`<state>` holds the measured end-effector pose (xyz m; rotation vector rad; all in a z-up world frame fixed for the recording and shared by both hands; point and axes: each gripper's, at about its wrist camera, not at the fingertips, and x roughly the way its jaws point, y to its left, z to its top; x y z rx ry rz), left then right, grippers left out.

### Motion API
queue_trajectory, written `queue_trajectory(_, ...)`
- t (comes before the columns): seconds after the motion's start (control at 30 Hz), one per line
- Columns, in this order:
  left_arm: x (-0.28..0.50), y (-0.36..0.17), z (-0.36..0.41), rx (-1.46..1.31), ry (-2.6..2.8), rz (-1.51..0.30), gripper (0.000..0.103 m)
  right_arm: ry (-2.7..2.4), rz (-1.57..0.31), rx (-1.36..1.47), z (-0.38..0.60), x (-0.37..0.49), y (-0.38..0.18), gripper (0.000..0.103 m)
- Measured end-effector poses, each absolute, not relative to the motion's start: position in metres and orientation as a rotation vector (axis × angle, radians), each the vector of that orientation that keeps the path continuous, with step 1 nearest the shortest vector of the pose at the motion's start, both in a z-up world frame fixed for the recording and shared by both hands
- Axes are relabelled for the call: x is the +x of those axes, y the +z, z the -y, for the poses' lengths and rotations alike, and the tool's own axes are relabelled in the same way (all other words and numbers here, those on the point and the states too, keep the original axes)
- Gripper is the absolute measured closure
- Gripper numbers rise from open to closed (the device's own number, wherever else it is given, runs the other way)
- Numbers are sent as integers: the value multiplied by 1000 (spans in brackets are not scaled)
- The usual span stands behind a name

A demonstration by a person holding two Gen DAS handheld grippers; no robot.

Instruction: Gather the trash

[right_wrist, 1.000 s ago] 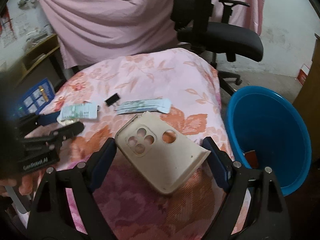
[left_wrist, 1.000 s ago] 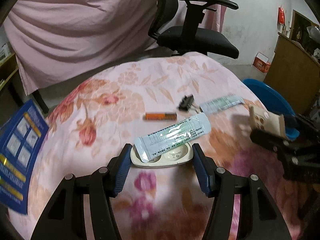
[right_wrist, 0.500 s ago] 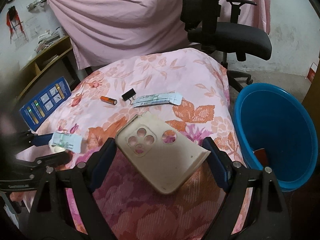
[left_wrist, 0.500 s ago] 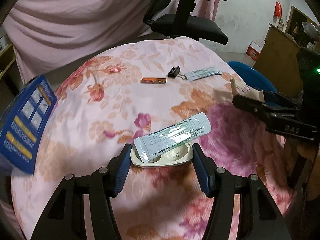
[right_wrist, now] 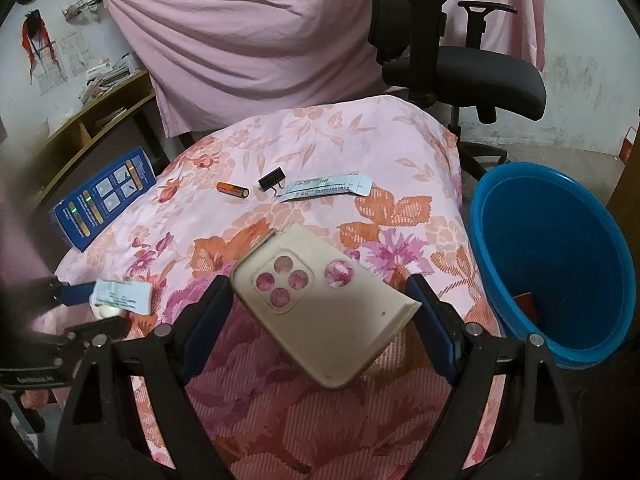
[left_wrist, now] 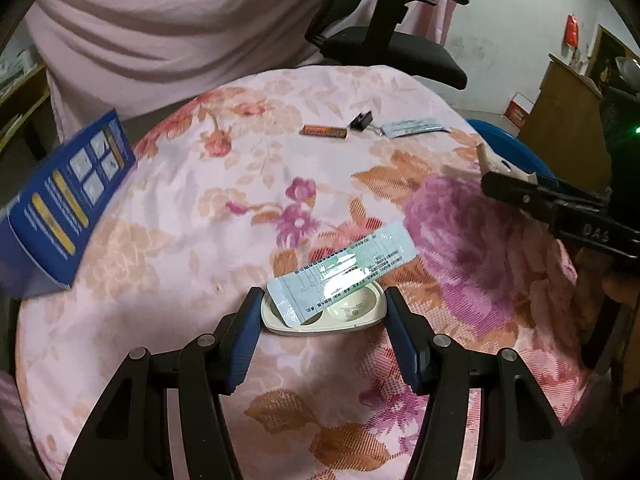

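Right wrist: right gripper [right_wrist: 320, 312] clamps phone case [right_wrist: 326, 312]; left gripper [left_wrist: 322, 316] clamps small tray [left_wrist: 352, 312] carrying sachet [left_wrist: 344, 272], over table. Keep tray level, clear blue bucket [right_wrist: 560, 248] rim before releasing

A floral pink cloth [right_wrist: 320, 144] is spread over the table. At its left edge a blue printed box [right_wrist: 102, 198] is seen, hanging partly over the side. Behind the table a black office chair [right_wrist: 460, 64] is placed, backed by a draped pink curtain [right_wrist: 248, 40]. To the left, a wooden shelf [right_wrist: 100, 112] stacked with papers is visible.
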<state>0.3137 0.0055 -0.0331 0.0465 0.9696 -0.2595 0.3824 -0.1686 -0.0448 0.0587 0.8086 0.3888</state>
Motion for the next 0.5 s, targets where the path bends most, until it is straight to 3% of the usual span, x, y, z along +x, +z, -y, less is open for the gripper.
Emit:
queue_trajectory(0.27,305,-37,-3,66,-243,-917,45,397,-821,58,169,382,-47,0)
queue_trajectory(0.5,292,-34,-7,36,-201,-839,50,401,-811,52,168,381,-46,0)
